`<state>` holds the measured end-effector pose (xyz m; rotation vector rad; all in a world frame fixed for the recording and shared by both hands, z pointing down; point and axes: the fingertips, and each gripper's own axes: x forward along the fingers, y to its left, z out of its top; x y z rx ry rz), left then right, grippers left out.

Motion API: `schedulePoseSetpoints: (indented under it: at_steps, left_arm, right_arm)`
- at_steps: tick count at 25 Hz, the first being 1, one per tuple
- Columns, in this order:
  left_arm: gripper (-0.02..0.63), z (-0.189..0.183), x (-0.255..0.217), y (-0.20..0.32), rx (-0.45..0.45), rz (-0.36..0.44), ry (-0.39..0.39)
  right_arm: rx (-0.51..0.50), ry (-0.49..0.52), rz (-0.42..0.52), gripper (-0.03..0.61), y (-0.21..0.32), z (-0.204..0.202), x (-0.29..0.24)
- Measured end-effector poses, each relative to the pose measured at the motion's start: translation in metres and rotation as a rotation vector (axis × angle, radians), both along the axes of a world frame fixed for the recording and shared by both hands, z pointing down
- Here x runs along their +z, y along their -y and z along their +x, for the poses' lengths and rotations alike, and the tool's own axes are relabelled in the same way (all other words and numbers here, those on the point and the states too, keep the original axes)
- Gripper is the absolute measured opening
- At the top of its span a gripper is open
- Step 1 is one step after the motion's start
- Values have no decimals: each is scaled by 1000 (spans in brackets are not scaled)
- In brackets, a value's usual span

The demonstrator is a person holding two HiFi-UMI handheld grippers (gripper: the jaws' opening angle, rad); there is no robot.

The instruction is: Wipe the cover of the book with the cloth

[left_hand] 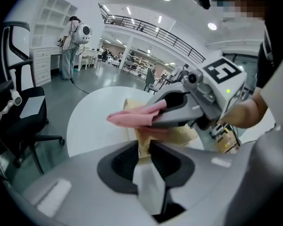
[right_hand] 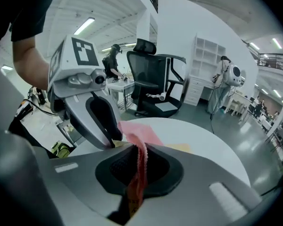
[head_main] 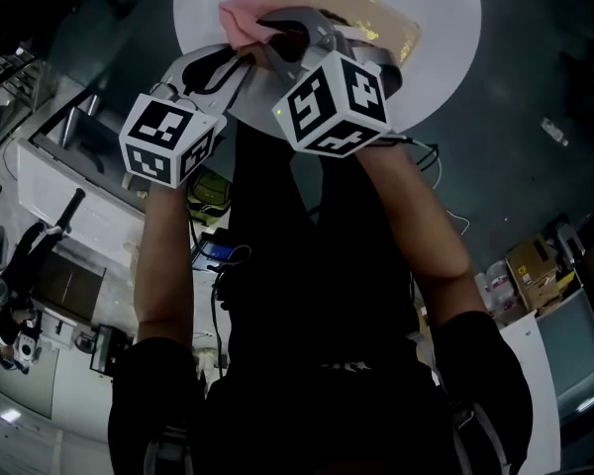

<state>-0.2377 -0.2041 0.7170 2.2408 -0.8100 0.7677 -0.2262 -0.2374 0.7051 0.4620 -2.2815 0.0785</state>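
Note:
A tan book lies on the round white table at the top of the head view. My left gripper reaches its near edge. In the left gripper view its jaws are closed on the book's tan edge. My right gripper is shut on a pink cloth and holds it over the book's left end. In the right gripper view the cloth runs up between the jaws and folds over the top. The left gripper's fingers stand just left of it.
A black office chair stands beyond the table, and another chair is at the left. Cardboard boxes and cables lie on the floor to my right. White cabinets are to my left.

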Motion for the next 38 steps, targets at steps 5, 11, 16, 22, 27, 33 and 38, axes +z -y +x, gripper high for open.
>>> schedulePoseSetpoints:
  at_steps: [5, 11, 16, 22, 27, 33, 38]
  left_arm:
    - [78, 0, 0, -1, -8, 3, -5]
    - [78, -1, -2, 0, -6, -4, 7]
    - [78, -3, -2, -2, 6, -6, 22]
    - [78, -6, -2, -2, 3, -12, 34]
    - [78, -4, -4, -1, 3, -10, 43]
    - [78, -3, -3, -2, 5, -11, 46]
    - [78, -5, -4, -1, 7, -7, 44]
  right_arm:
    - [4, 2, -18, 9, -3, 3, 5]
    - [28, 6, -46, 9, -12, 32, 5]
    - [50, -22, -60, 9, -29, 69, 6]
    - [113, -29, -102, 9, -48, 114, 7]
    - [152, -54, -121, 9, -60, 147, 6]
    - [220, -128, -179, 9, -78, 196, 13]
    - [294, -87, -140, 9, -72, 216, -7]
